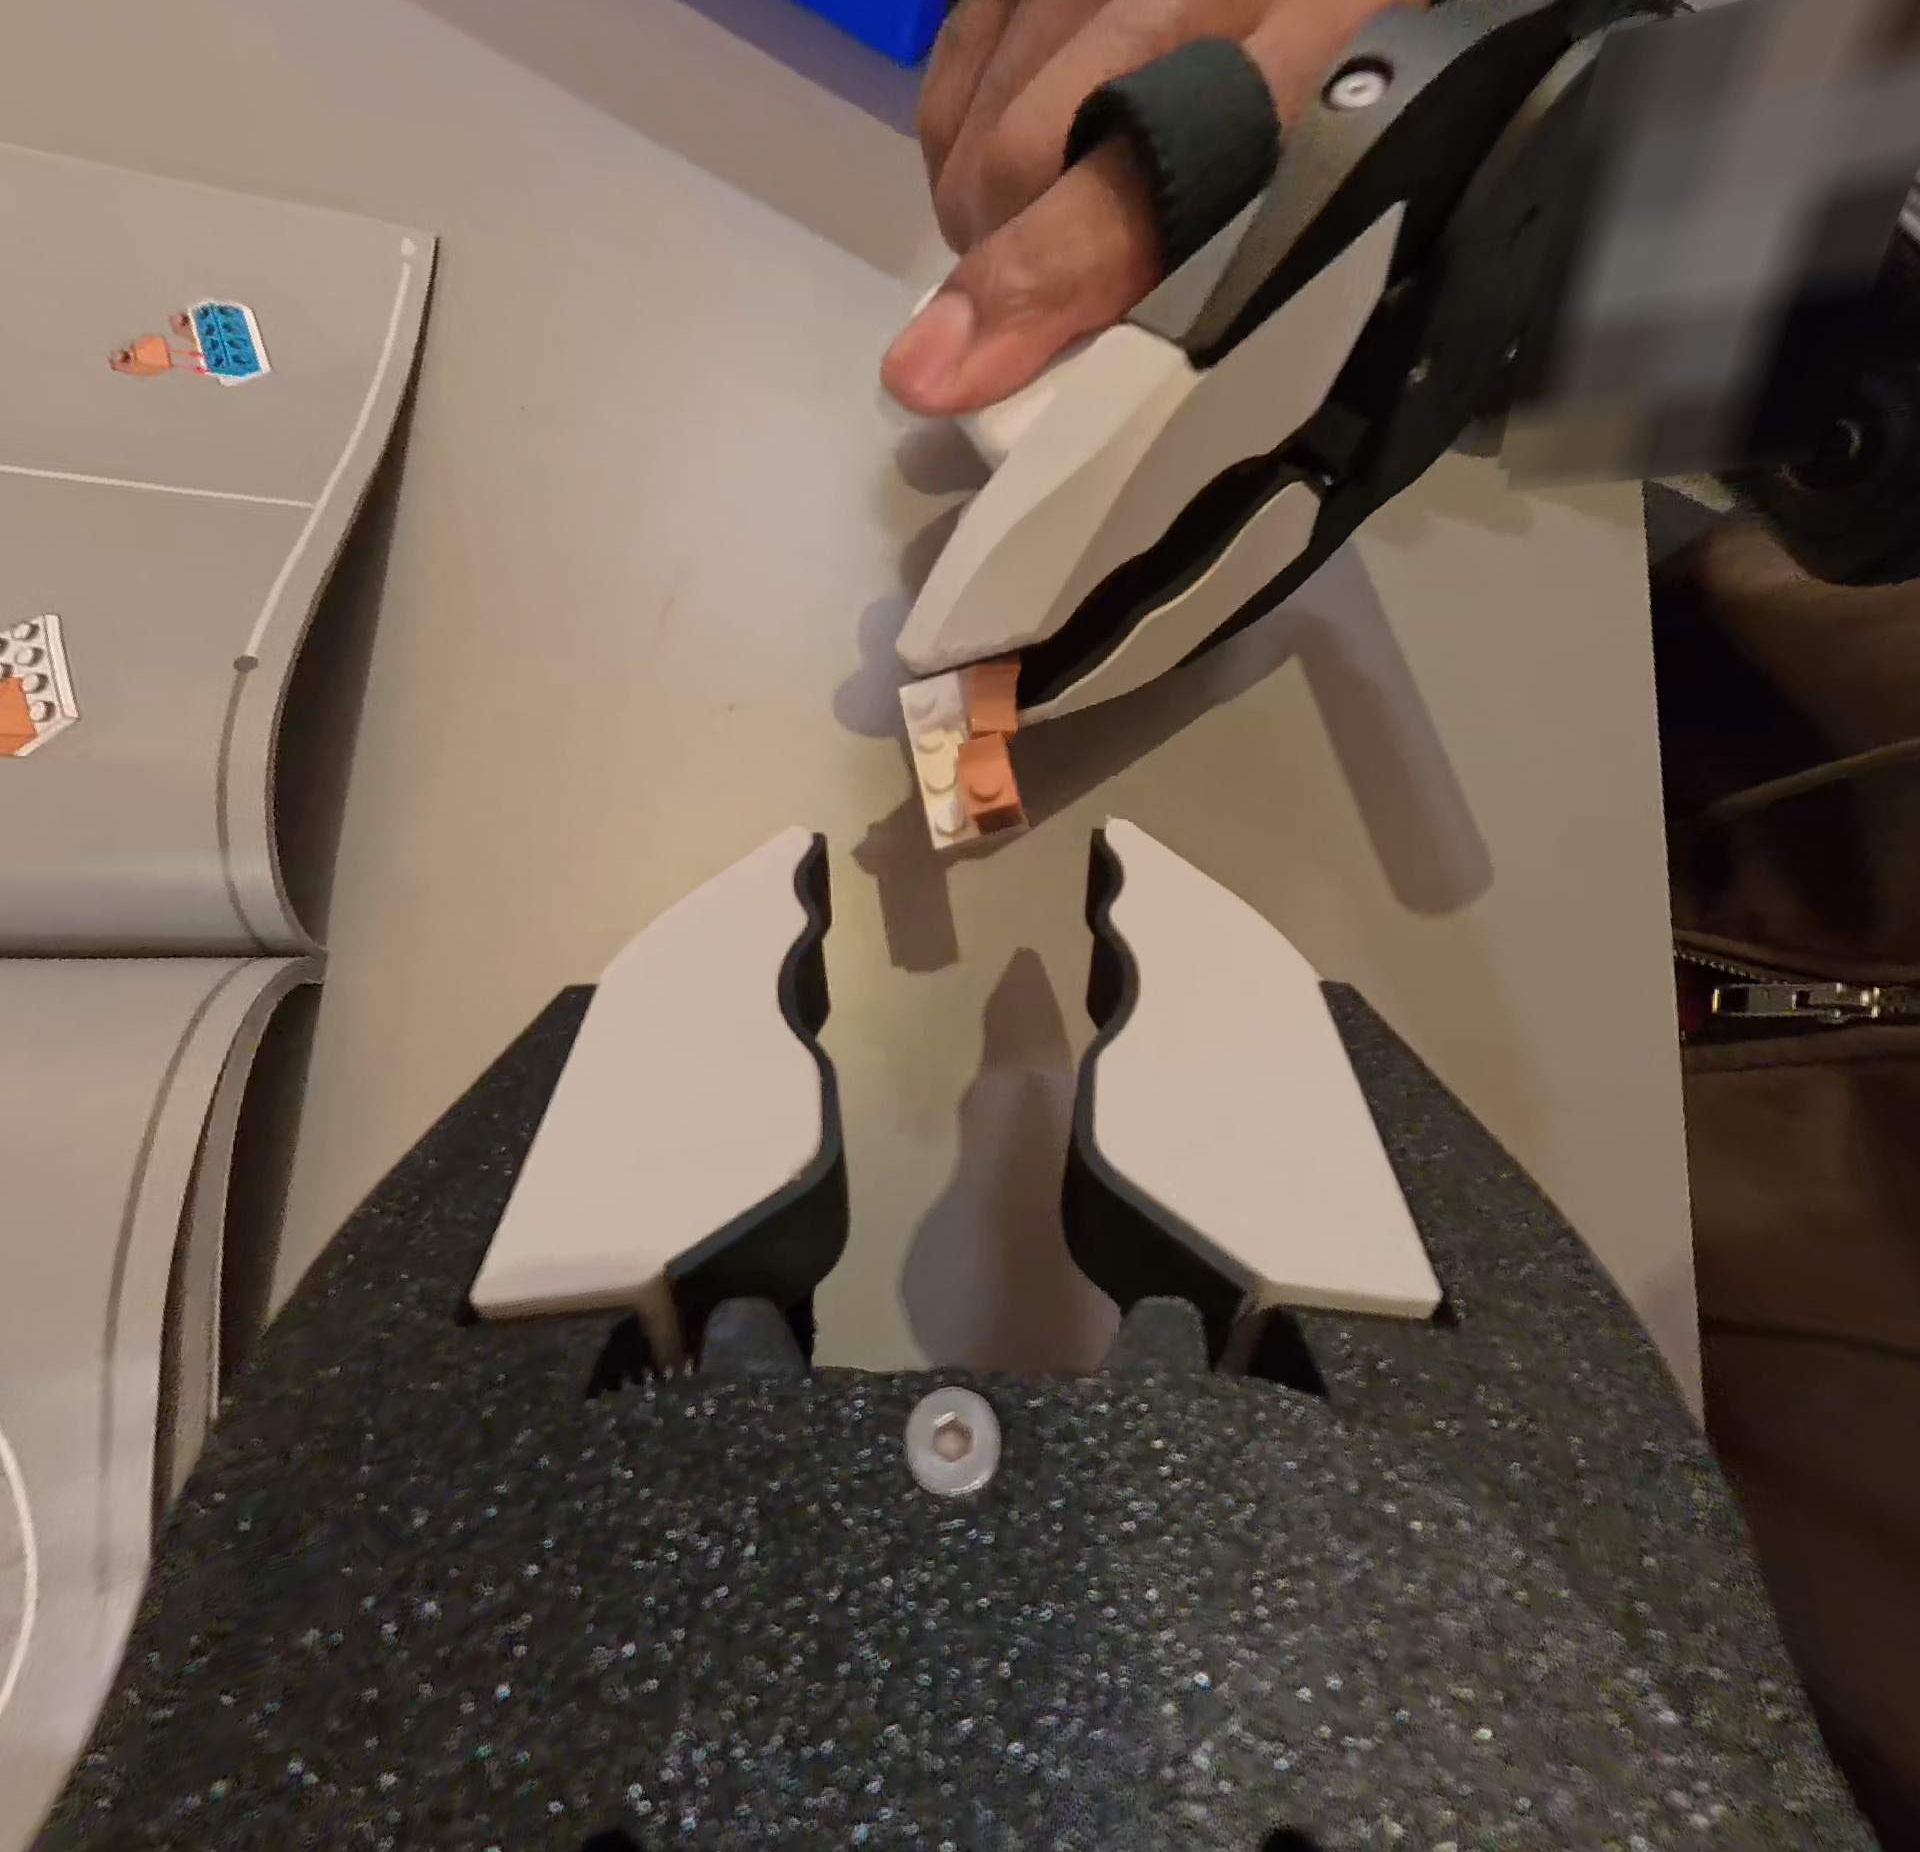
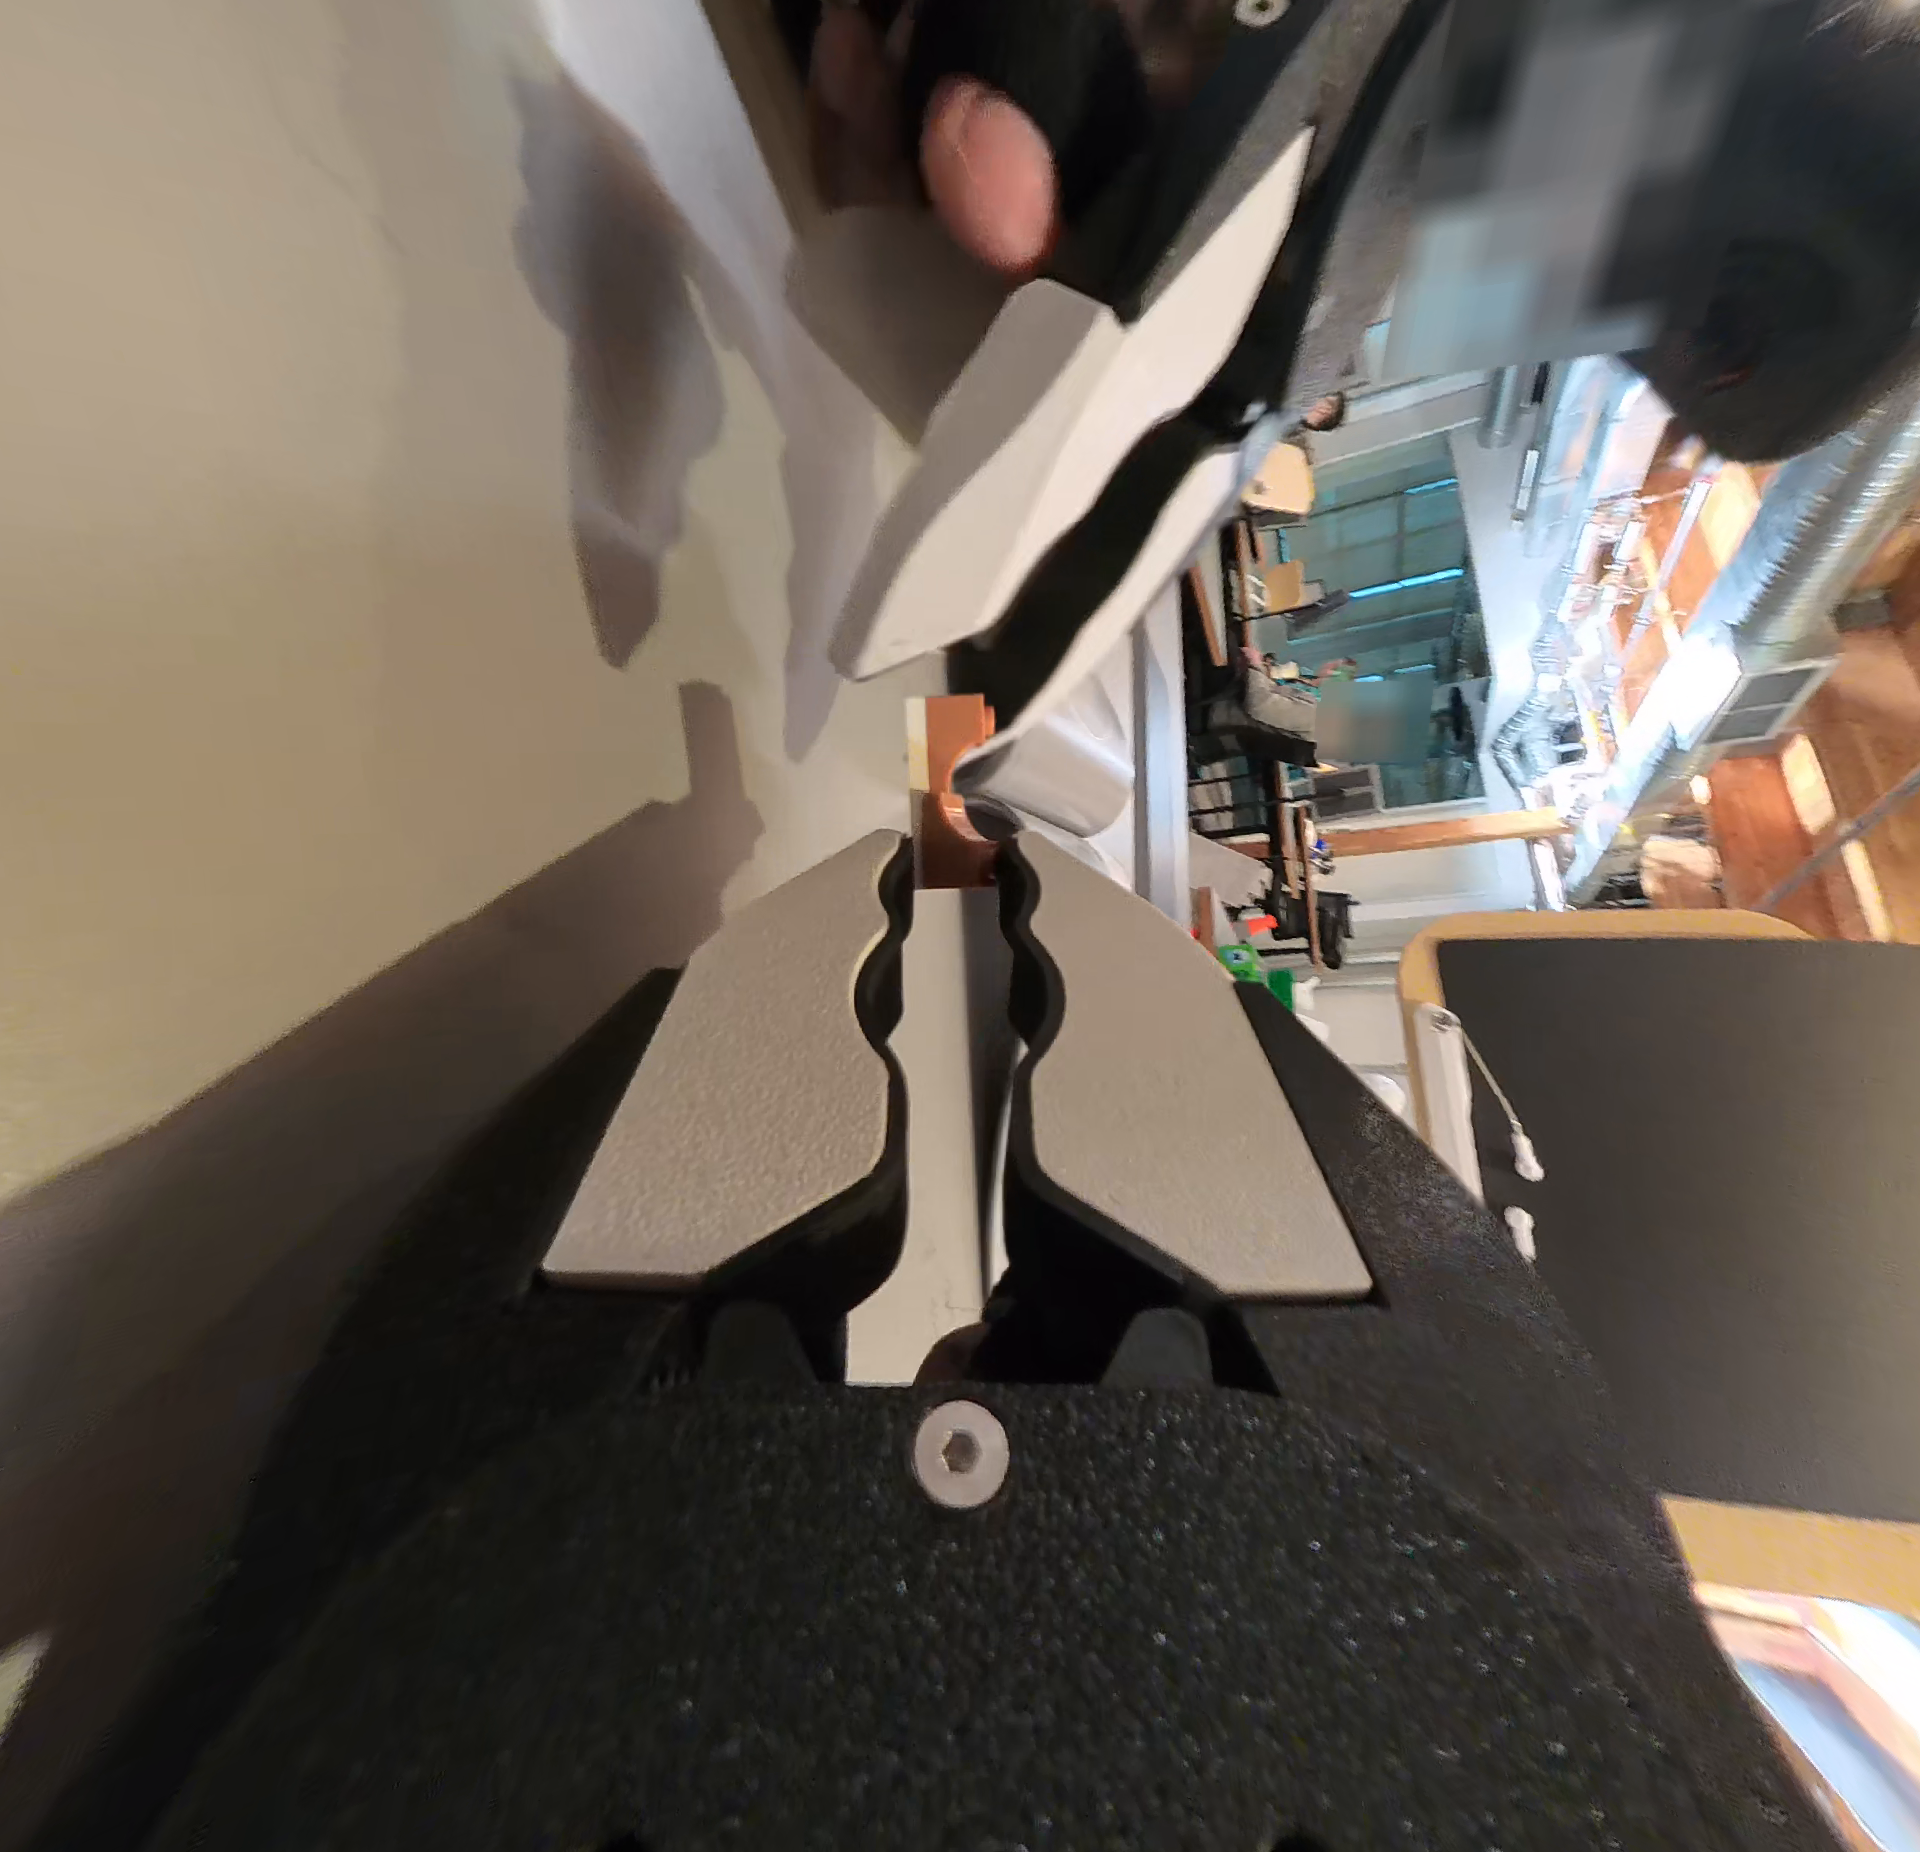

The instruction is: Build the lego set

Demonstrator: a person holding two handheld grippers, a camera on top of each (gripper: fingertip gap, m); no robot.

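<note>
**A:** Where is the Lego piece?

**B:** A small assembly (image 1: 961, 763), a white plate with brown bricks pressed along one side, hangs in the air above the pale surface (image 1: 623, 607). Its long axis runs roughly toward the left wrist camera, tilting down at the near end.

**A:** What has hold of it?

**B:** The right gripper (image 1: 1013, 685) comes in from the upper right and pinches the far end, its fingers closed onto the assembly. In its own view, the right gripper (image 2: 956, 857) shows a narrow gap with the brown brick (image 2: 951, 826) wedged at the tips.

**A:** And the left gripper?

**B:** The left gripper (image 1: 961, 857) is spread wide and holds nothing. The free end of the assembly sits just beyond its fingertips, nearly centred between them, slightly nearer the right-hand finger.

**A:** So which is nearer for the next move?

**B:** Likely the left: a short push forward would bring its fingers around the free end, though the assembly's tilt may need matching.

**A:** Anything else nearby?

**B:** An open instruction booklet (image 1: 208, 555) lies to the left, well apart.
</note>
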